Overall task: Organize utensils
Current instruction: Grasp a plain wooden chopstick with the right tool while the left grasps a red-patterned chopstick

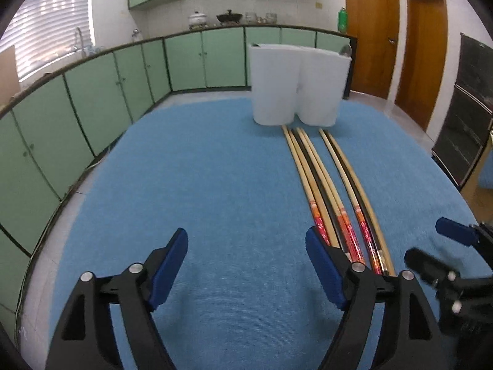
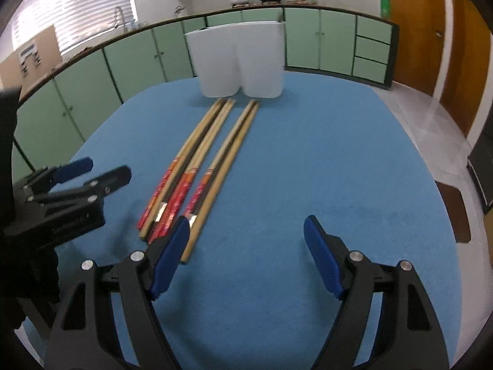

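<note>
While both gape empty | chopsticks (image 2: 197,172) between left claw (image 1: 246,273), right claw (image 2: 246,259)

The blue bench (image 1: 200,169) lies bare to the left of the chopsticks (image 1: 320,185) and equally bare to their right (image 2: 339,154), giving either tool open passage on its own side. At the far end the white holder (image 2: 237,61) stands upright just beyond the chopstick tips, blocking travel straight ahead. The left tool (image 2: 95,169) and right tool (image 2: 246,246) flank the near ends, close together there.
</note>
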